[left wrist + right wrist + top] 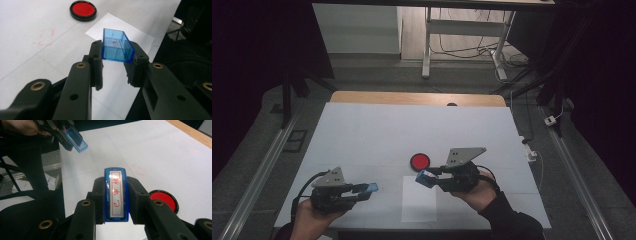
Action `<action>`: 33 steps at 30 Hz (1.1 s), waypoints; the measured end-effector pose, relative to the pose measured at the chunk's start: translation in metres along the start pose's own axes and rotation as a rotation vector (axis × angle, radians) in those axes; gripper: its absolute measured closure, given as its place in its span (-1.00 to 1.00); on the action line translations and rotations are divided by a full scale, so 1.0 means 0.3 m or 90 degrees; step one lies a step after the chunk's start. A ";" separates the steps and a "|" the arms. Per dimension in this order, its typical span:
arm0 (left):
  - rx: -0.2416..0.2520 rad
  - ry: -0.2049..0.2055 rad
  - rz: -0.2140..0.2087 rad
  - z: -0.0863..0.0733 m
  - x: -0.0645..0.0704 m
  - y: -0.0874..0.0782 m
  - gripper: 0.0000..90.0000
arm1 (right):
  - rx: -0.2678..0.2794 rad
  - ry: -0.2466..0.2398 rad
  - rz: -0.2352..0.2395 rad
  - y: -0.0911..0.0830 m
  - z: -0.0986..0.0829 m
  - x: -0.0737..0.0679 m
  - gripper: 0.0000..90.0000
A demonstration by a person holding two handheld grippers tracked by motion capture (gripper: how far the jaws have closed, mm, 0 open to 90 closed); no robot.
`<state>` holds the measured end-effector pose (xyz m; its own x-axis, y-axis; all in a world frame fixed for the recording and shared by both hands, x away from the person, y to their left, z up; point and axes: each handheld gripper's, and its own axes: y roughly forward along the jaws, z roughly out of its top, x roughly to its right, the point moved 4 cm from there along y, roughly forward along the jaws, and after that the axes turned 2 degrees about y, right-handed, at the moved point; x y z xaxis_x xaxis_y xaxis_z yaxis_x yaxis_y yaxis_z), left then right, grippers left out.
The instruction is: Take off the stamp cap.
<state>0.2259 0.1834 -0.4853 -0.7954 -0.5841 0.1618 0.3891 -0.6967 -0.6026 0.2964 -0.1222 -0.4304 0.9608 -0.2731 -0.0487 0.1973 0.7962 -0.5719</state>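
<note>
1. The right claw (116, 195) is clamping a blue stamp body (116, 195) between its two jaws, closed firmly against the stamp's long sides; the stamp's long axis is running straight out along the jaws, with its lettered face turned up toward the camera

2. The left claw (116, 63) is gripping the blue transparent cap (116, 46) by its side walls, jaws closed only as far as the cap's width; the cap's open end is facing back toward the claw's camera

3. In the high view both pieces are being held above the white counter (362, 135), well apart: the cap (372, 188) at the tip of the left claw (371, 190) is lying to the left of the stamp (425, 178) in the right claw (424, 179), and the two claws are pointing roughly toward each other across the sheet of paper (418, 200)

4. The red ink pad (420, 161) is sitting on the counter just beyond the stamp, far nearer the right hand (477, 192) than the left hand (312, 215)

5. Judging from this, whichever comes next, inking or stamping, is turning on the right claw tipping the lettered face downward, since the face is not pointing at pad or paper

6. The right gripper view is showing the red characters on the stamp face, unreadable from above; the left gripper view is showing a red smudge inside the cap and faint red marks on the counter
</note>
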 end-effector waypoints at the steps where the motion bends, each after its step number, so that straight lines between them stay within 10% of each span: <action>1: 0.002 -0.005 0.003 -0.007 -0.002 -0.007 0.53 | -0.001 0.001 -0.002 0.000 0.000 0.001 0.57; 33: -0.007 -0.094 0.098 -0.155 -0.052 -0.129 0.53 | -0.020 0.031 -0.049 -0.006 -0.030 0.050 0.57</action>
<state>0.2015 0.2389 -0.5009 -0.6502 -0.7383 0.1793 0.4954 -0.5909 -0.6368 0.3086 -0.1326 -0.4375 0.9322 -0.3593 -0.0436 0.2628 0.7547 -0.6011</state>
